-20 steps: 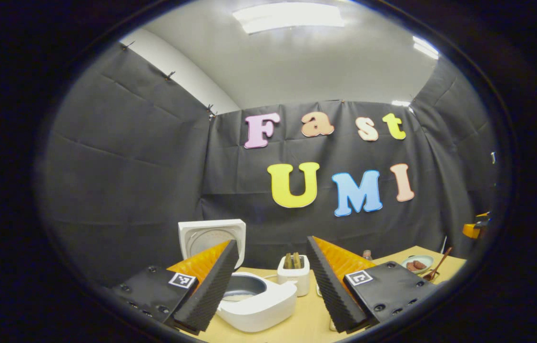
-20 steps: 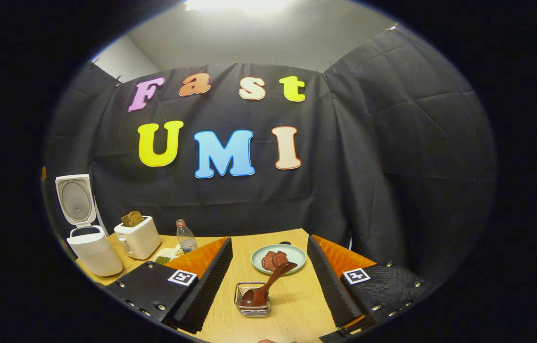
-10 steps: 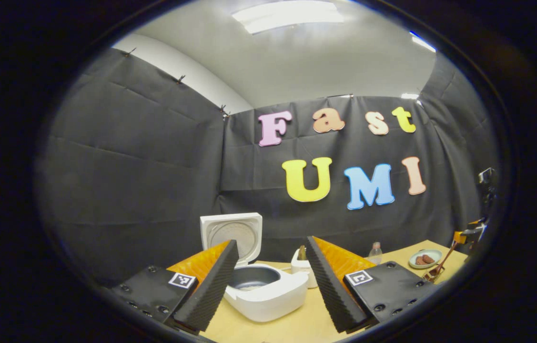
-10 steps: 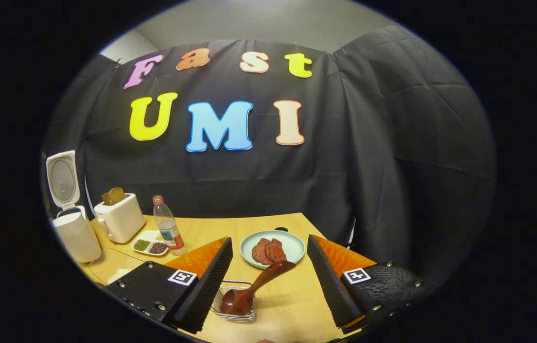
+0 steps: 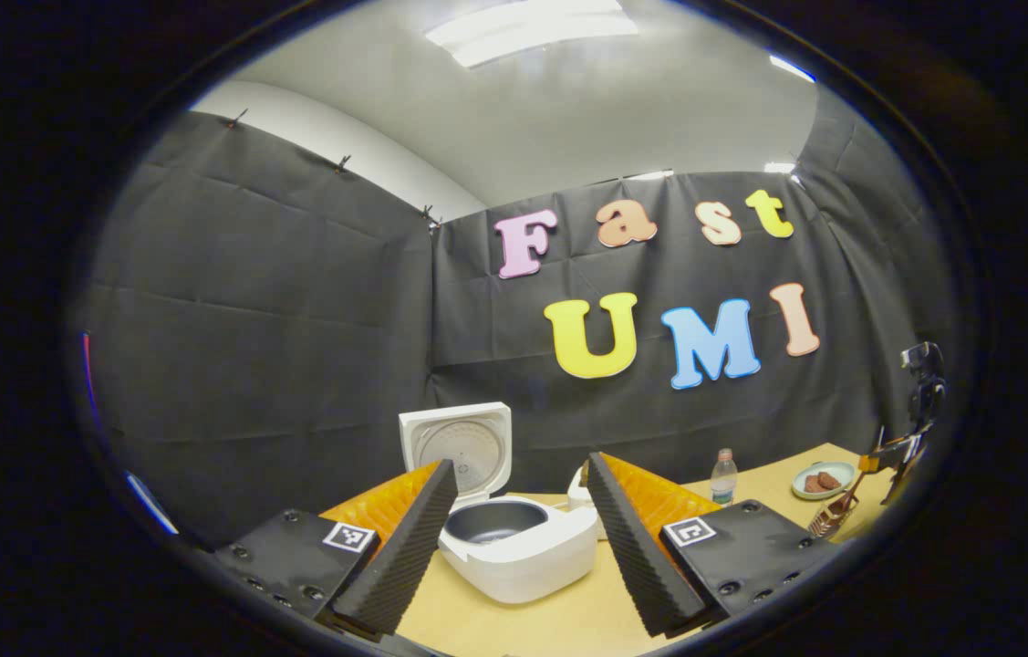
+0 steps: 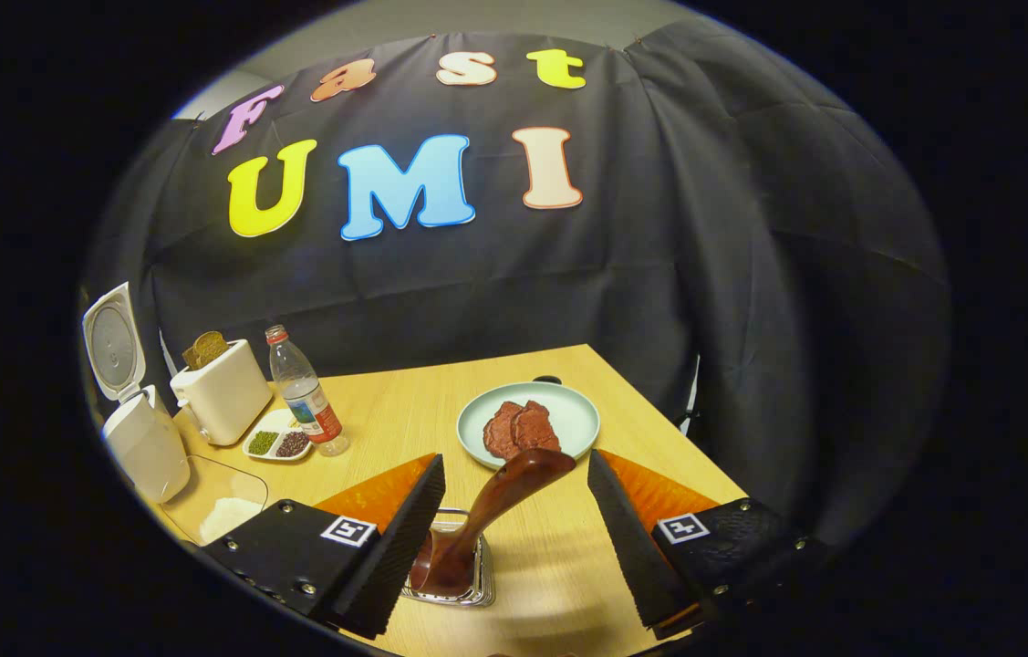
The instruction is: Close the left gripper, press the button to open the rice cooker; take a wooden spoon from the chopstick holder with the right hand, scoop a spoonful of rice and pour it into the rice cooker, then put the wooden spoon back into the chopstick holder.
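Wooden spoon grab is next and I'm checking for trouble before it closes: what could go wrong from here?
1. The wooden spoon leans in the chopstick holder, its handle nearer one finger of the open right gripper; closing now may push it aside rather than pinch it.
2. The holder looks light, so lifting at an angle may drag or tip it.
3. The plate sits just behind the handle tip; overshooting forward could bump it.
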The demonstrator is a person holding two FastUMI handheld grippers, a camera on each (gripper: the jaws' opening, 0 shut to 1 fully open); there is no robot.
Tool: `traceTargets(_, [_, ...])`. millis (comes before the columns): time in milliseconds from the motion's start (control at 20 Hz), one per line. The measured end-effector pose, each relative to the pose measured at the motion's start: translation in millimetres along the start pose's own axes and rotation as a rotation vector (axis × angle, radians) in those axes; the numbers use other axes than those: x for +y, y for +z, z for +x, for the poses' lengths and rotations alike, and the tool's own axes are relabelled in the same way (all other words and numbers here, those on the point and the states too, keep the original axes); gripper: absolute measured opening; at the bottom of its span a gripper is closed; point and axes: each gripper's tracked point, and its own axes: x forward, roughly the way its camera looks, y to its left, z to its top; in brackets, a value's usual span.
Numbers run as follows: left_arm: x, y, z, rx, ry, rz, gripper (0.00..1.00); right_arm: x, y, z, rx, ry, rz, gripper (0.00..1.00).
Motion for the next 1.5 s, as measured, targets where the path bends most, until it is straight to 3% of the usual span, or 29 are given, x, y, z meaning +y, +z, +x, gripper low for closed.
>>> traceTargets(200, [0, -2, -3, 0.015, 0.009, 0.009, 0.94, 17, -22, 4, 0.089, 0.076, 0.044, 0.96])
traceTargets(300, [-1, -2, -4, 0.016, 0.014, 0.007, 0.94, 21, -24, 5, 0.093, 0.087, 0.048, 0.80])
traceTargets(350, [-1, -4, -4, 0.020, 0.016, 0.005, 0.94, 19, -26, 7, 0.097, 0.079, 0.042, 0.63])
traceTargets(400, [0, -5, -4, 0.024, 0.019, 0.003, 0.94, 20, -27, 9, 0.105, 0.084, 0.039, 0.53])
traceTargets(550, [0, -9, -5, 0.036, 0.019, -0.005, 0.94, 25, -26, 8, 0.116, 0.110, 0.070, 0.29])
traceTargets(600, [1, -11, -5, 0.041, 0.020, -0.007, 0.94, 30, -21, 13, 0.108, 0.122, 0.107, 0.29])
traceTargets(650, [2, -12, -5, 0.043, 0.019, -0.011, 0.94, 32, -21, 7, 0.117, 0.130, 0.115, 0.15])
traceTargets(700, [2, -12, -3, 0.043, 0.018, -0.016, 0.99, 32, -19, 5, 0.117, 0.126, 0.113, 0.14])
traceTargets(800, [5, -12, 0, 0.037, 0.006, -0.027, 0.94, 37, -12, -2, 0.098, 0.123, 0.106, 0.15])
traceTargets(850, [8, -10, 0, 0.028, -0.001, -0.026, 0.99, 39, -3, -8, 0.076, 0.118, 0.099, 0.15])
traceTargets(950, [12, -8, 6, 0.014, -0.015, -0.020, 0.94, 42, 8, -20, 0.043, 0.107, 0.074, 0.14])
traceTargets(1000, [13, -6, 9, 0.007, -0.024, -0.020, 1.00, 44, 15, -25, 0.028, 0.096, 0.064, 0.15])
traceTargets(1200, [16, -6, 25, -0.004, -0.061, -0.066, 0.99, 51, 47, -47, -0.034, 0.058, 0.064, 0.14])
traceTargets(1500, [35, -21, 38, 0.000, -0.099, -0.089, 0.99, 89, 77, -71, -0.112, 0.077, 0.062, 0.14])
